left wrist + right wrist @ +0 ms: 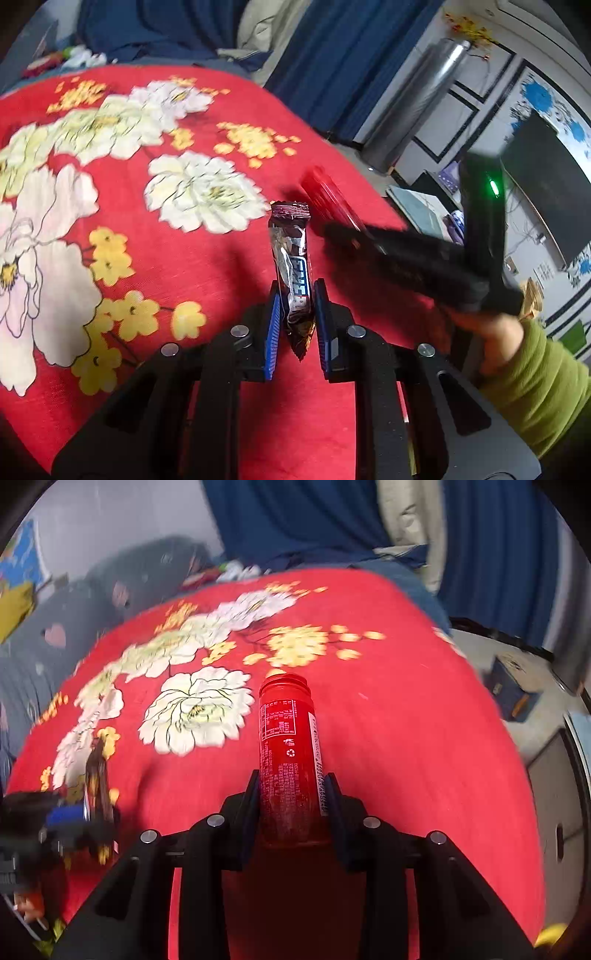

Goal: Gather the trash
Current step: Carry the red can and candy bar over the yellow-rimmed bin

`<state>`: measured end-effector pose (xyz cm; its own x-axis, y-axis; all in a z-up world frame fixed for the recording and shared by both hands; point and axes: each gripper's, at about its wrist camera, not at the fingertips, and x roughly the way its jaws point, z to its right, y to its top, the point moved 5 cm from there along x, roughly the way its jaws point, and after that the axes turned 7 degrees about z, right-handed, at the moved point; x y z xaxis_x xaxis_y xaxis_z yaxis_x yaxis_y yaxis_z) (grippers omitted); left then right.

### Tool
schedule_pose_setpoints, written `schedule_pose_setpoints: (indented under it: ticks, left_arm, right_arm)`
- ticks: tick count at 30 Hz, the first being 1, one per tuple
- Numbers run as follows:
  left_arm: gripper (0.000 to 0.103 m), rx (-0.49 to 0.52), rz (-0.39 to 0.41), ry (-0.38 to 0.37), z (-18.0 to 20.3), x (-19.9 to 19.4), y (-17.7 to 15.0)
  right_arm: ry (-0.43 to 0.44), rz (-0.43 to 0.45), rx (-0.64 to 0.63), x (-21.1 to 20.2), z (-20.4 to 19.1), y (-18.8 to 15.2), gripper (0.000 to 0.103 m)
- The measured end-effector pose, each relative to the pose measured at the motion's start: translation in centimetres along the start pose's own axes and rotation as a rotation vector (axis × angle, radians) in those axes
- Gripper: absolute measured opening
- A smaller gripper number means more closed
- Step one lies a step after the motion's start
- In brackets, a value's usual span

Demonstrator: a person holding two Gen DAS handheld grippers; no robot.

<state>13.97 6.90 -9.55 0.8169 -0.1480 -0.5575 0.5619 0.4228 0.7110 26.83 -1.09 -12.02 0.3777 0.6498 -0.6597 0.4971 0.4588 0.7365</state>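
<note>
Left wrist view: left gripper (295, 314) clenched on a dark snack wrapper (293, 266); both blue pads (274, 332) press its lower half. The wrapper stands upright between the fingers, crimped top edge up, lifted over a red floral cloth (147, 184). To the right, blurred, the right gripper (341, 232) reaches in with a red can (325, 195) at its tip; a hand (491, 336) in a green sleeve (535, 387) holds it. Silver cylinder (417, 99) and dark screen (546, 184) stand in the background.

Right wrist view: right gripper (291, 805) grasps a red can (290, 753) around its lower body, one finger on each side, touching. The can points away from the camera, top rim far end, white printed label visible, above the red floral cloth (406, 720). At lower left, blurred, the left gripper (74, 823) with the wrapper (96, 779).
</note>
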Motion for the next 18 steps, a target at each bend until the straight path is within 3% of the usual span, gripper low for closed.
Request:
schedule_pose_setpoints:
  ticks: [6,18]
  left_arm:
    - [0.012,0.072,0.034,-0.029,2.8,-0.8,0.3]
    - [0.012,0.173,0.042,-0.110,9.0,-0.3,0.0]
  right_arm:
    - [-0.053,0.105,0.127,-6.1,2.3,-3.5,0.032]
    - [-0.173,0.212,0.200,-14.3,4.9,-6.1,0.032]
